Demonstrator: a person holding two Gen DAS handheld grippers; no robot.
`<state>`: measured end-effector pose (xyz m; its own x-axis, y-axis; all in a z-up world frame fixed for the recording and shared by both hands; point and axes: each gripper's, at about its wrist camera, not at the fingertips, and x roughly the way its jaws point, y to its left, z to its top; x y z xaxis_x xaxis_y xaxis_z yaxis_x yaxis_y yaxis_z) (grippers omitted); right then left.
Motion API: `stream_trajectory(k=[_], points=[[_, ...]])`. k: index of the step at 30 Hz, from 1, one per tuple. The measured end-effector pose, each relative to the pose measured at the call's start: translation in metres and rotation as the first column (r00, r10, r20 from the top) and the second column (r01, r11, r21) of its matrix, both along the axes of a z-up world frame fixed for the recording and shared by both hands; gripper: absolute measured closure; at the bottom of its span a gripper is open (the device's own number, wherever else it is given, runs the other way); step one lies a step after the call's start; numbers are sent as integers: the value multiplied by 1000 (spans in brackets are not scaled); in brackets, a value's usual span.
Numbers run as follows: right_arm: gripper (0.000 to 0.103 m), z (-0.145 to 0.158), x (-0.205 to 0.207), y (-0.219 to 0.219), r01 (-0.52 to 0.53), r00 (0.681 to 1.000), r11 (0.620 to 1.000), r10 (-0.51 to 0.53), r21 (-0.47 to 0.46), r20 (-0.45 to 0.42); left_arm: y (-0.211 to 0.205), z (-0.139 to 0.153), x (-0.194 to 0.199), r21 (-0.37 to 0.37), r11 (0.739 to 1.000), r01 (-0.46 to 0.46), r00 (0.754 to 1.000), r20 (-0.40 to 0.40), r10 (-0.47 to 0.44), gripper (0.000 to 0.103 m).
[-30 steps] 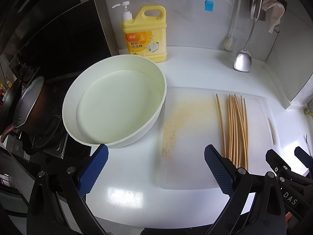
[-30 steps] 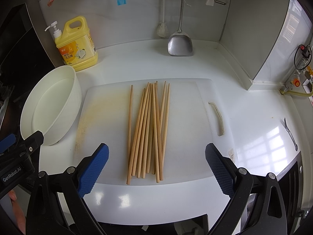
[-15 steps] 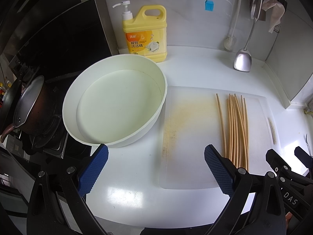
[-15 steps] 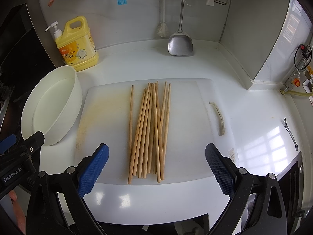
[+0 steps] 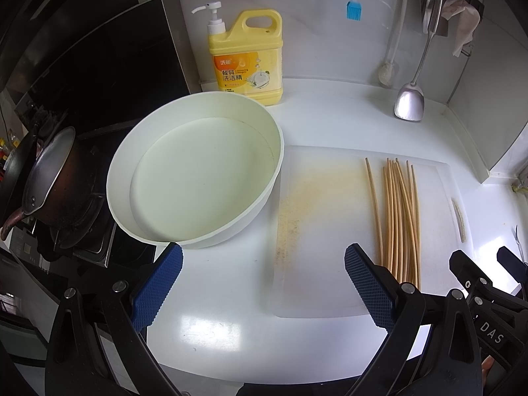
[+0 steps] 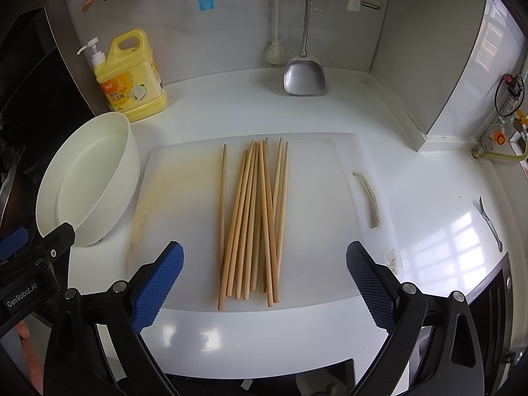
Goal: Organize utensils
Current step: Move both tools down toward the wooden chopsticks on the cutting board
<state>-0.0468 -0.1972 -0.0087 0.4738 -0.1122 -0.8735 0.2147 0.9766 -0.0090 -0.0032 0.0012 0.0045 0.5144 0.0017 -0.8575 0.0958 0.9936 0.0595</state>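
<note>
Presently, your right gripper hangs wide open and empty at the near edge of the cutting board, squarely before the chopsticks; your left gripper is equally wide open and empty, near the basin at the left. Hazards: the sticks are thin, round and smooth, and several cross one another, so a pinch on the heap would likely take some and scatter others, or roll strays toward the board's near edge and off the counter. Closing low may also catch the board and drag it; your two grippers sit close, and could knock together over the board. Count, as best you can see it: chopsticks, about ten, one lying slightly apart at the left, overlaps making the figure uncertain; cutting board, one, stained yellow on its left side; basin, one, white and empty; detergent bottle, one, far left; steel spatula, one, hanging at the far wall.
</note>
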Motion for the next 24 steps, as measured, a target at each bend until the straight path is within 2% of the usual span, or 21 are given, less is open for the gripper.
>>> stream_trajectory(k=[8, 13, 18, 21, 24], points=[[9, -6, -8, -4, 18, 1000, 998, -18, 54, 7, 3, -6, 0, -5, 999, 40, 999, -10, -40, 6], [9, -11, -22, -11, 21, 998, 995, -27, 99, 53, -4, -16, 0, -14, 995, 95, 995, -2, -95, 6], [9, -31, -30, -25, 67, 997, 995, -71, 73, 44, -14, -35, 5, -49, 989, 143, 989, -17, -144, 6], [9, -39, -32, -34, 51, 997, 997, -54, 63, 47, -23, -48, 8, -57, 986, 157, 987, -30, -158, 6], [9, -48, -29, -40, 14, 999, 1000, -14, -6, 43, -36, -58, 10, -53, 985, 166, 985, -29, -167, 6]])
